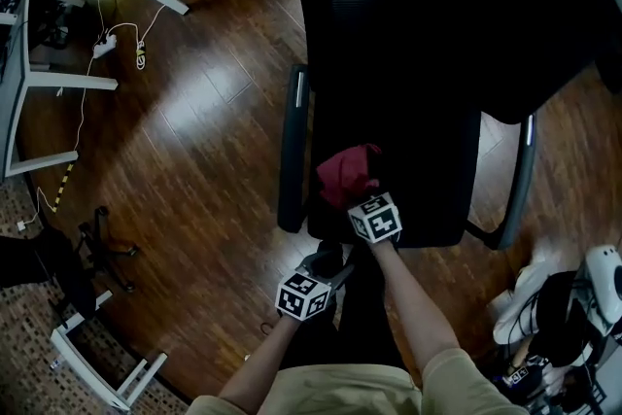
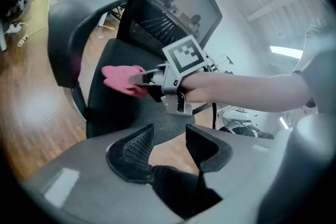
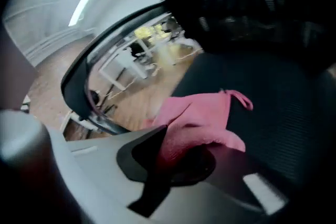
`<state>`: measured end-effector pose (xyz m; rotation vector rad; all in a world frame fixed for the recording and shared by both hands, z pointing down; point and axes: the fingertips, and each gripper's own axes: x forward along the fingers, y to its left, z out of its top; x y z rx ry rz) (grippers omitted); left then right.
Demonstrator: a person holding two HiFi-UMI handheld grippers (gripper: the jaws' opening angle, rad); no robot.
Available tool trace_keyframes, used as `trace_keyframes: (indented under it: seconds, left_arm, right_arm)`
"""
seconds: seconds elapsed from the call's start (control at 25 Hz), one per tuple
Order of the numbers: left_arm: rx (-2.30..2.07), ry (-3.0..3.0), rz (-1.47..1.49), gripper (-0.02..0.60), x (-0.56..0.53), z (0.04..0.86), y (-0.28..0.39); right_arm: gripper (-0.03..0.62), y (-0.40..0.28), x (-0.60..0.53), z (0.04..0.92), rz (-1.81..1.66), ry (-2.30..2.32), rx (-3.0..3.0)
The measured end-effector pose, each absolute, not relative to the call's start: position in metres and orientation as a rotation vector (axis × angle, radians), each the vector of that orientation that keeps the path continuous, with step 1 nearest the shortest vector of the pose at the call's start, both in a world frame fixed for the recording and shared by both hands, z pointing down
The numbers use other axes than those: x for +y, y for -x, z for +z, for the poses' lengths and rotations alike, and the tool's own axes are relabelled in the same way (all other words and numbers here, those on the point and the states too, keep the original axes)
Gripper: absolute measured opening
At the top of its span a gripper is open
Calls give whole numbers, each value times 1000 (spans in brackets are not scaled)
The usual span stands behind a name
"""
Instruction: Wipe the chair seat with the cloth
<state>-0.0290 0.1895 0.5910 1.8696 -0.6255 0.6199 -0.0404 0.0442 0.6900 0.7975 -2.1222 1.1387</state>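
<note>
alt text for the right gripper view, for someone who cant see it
The right gripper, its tongs shut on a pink cloth, holds it on the black mesh chair seat. Beyond the chair's curved armrest are a wooden floor and white desks.

There is 1 office chair (image 1: 428, 180) with 2 armrests, 1 on each side (image 1: 293, 146) (image 1: 520, 180). 1 pink cloth (image 1: 347, 172) lies on it. There are 2 grippers, the left gripper (image 2: 167, 147) and the right gripper (image 3: 178, 152), each with 1 marker cube (image 1: 303, 294) (image 1: 375, 217). 1 power strip (image 1: 105, 42) lies on the floor (image 1: 204, 112).
</note>
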Motion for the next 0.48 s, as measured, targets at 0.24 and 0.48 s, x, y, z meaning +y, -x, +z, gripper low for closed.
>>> trace_keyframes:
  seconds: [0.24, 0.48]
  left_arm:
    - [-744, -1788, 585, 176, 187, 597, 52]
    - [-661, -1804, 596, 173, 196, 602, 27]
  right_arm:
    - [14, 115, 40, 728, 1104, -804, -2083]
    - [14, -70, 60, 735, 1067, -1120, -1834]
